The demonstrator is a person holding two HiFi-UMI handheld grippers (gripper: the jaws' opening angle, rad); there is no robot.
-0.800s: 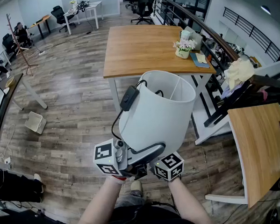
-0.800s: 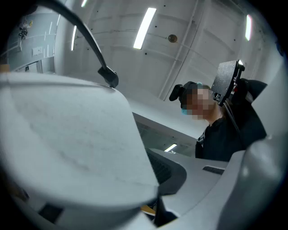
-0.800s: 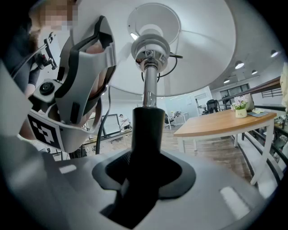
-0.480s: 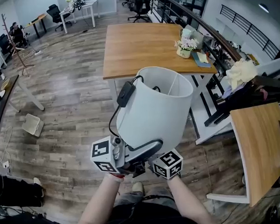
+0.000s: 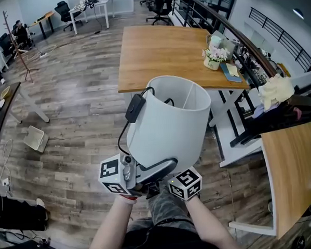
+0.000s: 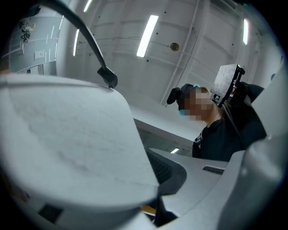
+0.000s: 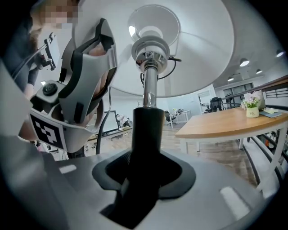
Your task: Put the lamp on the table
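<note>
My right gripper (image 7: 145, 173) is closed on the black stem (image 7: 147, 121) of the lamp (image 5: 168, 123). My left gripper (image 6: 155, 177) clamps the lower rim of the white shade (image 5: 171, 131), with one jaw lying along its outside. The lamp is held in the air over the floor (image 5: 77, 115), tilted, with its open top away from me. A black switch (image 5: 135, 108) sits at the shade's left side. Beyond stands the wooden table (image 5: 162, 53), with a flower pot (image 5: 212, 58) near its right edge. The lamp is not on it.
</note>
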